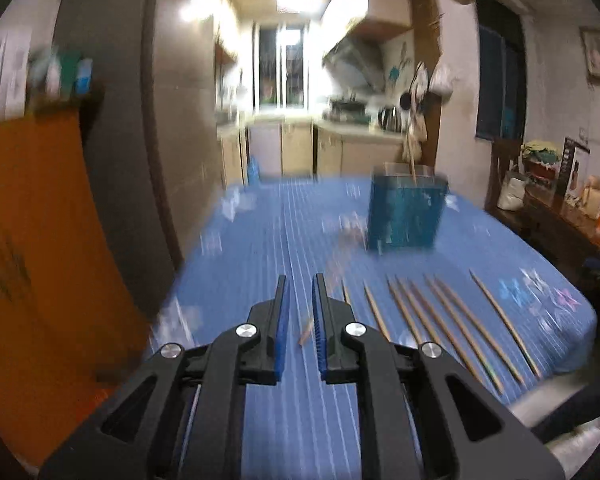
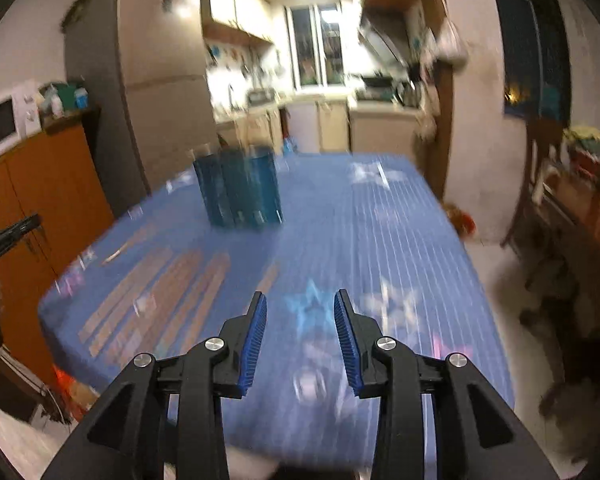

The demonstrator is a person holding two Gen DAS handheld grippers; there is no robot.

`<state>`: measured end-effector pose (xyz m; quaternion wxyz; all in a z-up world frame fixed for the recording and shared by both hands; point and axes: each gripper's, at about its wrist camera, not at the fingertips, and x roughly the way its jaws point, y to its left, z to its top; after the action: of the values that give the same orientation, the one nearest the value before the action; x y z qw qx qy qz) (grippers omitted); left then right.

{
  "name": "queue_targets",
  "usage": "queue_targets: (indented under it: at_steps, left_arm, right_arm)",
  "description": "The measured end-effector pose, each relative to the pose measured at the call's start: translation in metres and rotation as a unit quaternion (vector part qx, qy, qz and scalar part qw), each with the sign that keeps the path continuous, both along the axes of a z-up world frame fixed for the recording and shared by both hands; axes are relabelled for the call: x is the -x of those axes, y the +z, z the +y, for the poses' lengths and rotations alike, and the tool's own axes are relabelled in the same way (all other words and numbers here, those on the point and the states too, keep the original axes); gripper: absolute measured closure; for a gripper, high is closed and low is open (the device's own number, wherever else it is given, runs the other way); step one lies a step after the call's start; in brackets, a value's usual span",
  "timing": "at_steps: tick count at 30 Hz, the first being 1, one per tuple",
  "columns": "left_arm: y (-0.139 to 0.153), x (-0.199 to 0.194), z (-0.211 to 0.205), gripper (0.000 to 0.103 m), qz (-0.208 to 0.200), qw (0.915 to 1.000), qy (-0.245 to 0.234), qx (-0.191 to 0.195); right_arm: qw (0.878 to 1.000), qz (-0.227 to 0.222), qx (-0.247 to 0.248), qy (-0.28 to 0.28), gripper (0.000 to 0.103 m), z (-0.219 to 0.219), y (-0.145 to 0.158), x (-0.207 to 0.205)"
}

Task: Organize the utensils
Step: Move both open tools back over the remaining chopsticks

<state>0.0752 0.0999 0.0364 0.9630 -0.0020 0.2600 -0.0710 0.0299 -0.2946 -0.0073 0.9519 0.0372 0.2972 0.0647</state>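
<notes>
Several wooden chopsticks (image 1: 440, 320) lie side by side on the blue striped tablecloth (image 1: 260, 240), to the right of my left gripper (image 1: 300, 282). One chopstick (image 1: 306, 330) lies on the cloth between and below its fingers. The left gripper is open with a narrow gap and holds nothing. A teal utensil holder (image 1: 406, 212) stands farther back with one stick in it. In the right wrist view the holder (image 2: 238, 190) is blurred at the back left and the chopsticks (image 2: 160, 300) lie at the left. My right gripper (image 2: 300, 300) is open and empty above the cloth.
An orange cabinet (image 1: 40, 260) stands left of the table, a grey fridge (image 2: 160, 80) behind it. A dark side table (image 1: 560, 216) with clutter stands at the right. The kitchen counter (image 1: 340, 128) is beyond the table's far edge. The left gripper's tip (image 2: 8, 236) shows at the left edge.
</notes>
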Motion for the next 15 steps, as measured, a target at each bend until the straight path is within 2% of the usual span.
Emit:
queue_targets:
  at_steps: [3, 7, 11, 15]
  left_arm:
    - [-0.038, 0.01, 0.004, 0.093, 0.041, 0.9991, 0.003, 0.013]
    - [-0.067, 0.014, 0.006, 0.093, 0.056, 0.998, 0.007, 0.027]
    - [-0.074, 0.015, 0.009, 0.093, 0.053, 0.9984, 0.017, 0.012]
    - [-0.078, 0.017, 0.011, 0.093, 0.054, 0.9984, 0.013, 0.014]
  right_arm:
    - [0.999, 0.032, -0.015, 0.004, 0.066, 0.005, -0.031, 0.015]
    - [0.997, 0.058, -0.058, 0.016, 0.066, 0.022, -0.058, 0.026]
    - [0.996, 0.059, -0.057, 0.039, 0.066, 0.04, -0.063, 0.032]
    - [0.997, 0.047, -0.023, 0.059, 0.066, 0.055, -0.063, 0.036]
